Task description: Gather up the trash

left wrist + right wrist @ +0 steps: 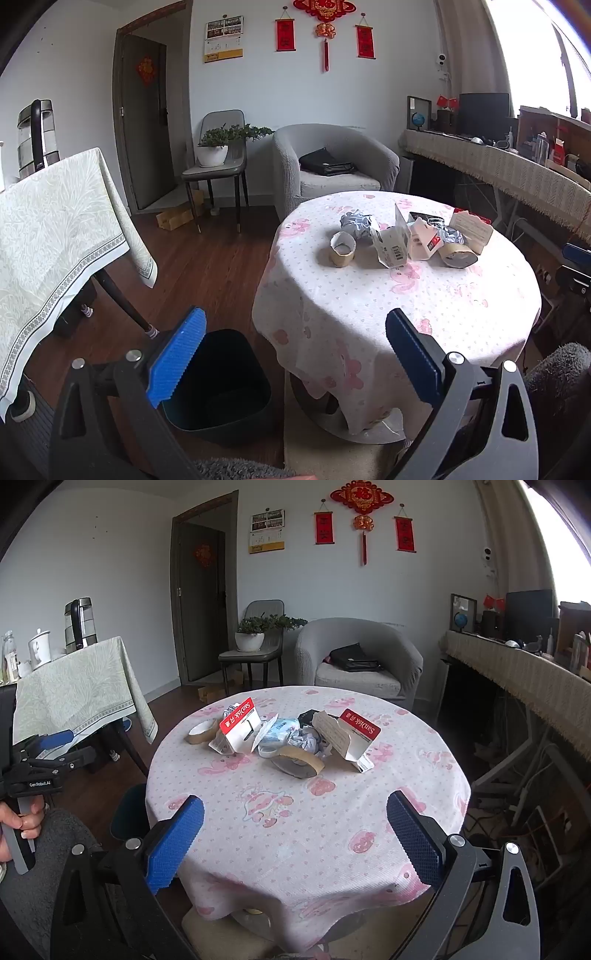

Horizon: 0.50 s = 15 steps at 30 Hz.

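Left gripper [295, 354]: jaws wide apart, nothing between the blue pads; tilted down over the gap between bin and table.
Right gripper [295, 834]: jaws spread fully, empty, aimed at the table's near edge.
Trash pile [288, 734]: heaped at 12 o'clock from the right gripper, past the table's centre; its long axis runs left to right.
Tape roll [297, 762]: lying tilted, open core facing the near left.
Red-topped cards [238, 723]: propped upright, faces toward the camera.
Bin [221, 384]: dark, open-topped, on the floor at 9 o'clock of the table.
Table [306, 830]: round, pink-patterned cloth.
Room: wooden floor, grey armchair [358, 657] behind.
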Each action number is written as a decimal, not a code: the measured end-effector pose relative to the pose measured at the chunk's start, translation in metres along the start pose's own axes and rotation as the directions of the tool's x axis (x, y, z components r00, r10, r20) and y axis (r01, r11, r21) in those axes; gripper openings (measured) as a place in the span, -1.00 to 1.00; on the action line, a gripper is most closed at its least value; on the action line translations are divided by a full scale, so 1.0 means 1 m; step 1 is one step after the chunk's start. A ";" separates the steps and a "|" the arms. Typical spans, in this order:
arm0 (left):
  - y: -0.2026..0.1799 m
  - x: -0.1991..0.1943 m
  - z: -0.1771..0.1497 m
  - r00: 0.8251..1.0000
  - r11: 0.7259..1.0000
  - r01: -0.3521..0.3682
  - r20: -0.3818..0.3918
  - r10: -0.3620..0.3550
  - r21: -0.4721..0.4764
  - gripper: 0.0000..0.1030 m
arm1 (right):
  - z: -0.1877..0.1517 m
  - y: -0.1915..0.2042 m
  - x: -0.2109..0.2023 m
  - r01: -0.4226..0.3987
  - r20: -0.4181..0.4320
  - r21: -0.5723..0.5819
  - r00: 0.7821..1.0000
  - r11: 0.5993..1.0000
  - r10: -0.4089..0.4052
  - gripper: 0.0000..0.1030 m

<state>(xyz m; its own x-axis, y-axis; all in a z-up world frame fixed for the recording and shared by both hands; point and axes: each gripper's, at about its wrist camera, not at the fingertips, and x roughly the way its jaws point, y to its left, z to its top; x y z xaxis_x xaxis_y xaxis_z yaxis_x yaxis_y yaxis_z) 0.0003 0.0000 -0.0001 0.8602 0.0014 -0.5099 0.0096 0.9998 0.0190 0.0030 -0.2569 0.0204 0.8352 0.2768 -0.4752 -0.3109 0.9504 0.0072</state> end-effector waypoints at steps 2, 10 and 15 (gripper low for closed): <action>0.000 0.000 0.000 1.000 1.000 -0.001 0.001 0.001 0.002 0.93 | 0.000 0.000 0.000 -0.001 -0.001 0.003 1.000 1.000 0.001 0.94; 0.004 0.000 0.000 1.000 1.000 -0.001 0.004 0.001 -0.001 0.94 | 0.000 -0.003 0.000 -0.008 0.002 0.013 1.000 1.000 0.008 0.94; 0.000 0.000 0.000 1.000 1.000 -0.004 0.003 0.004 0.007 0.93 | 0.000 -0.001 0.000 -0.008 0.002 0.013 1.000 1.000 0.008 0.94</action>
<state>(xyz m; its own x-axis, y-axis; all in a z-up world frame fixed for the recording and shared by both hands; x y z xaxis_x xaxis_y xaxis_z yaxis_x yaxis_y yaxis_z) 0.0002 -0.0003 -0.0001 0.8618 0.0055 -0.5073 0.0094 0.9996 0.0269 0.0034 -0.2582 0.0201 0.8337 0.2844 -0.4733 -0.3116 0.9500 0.0220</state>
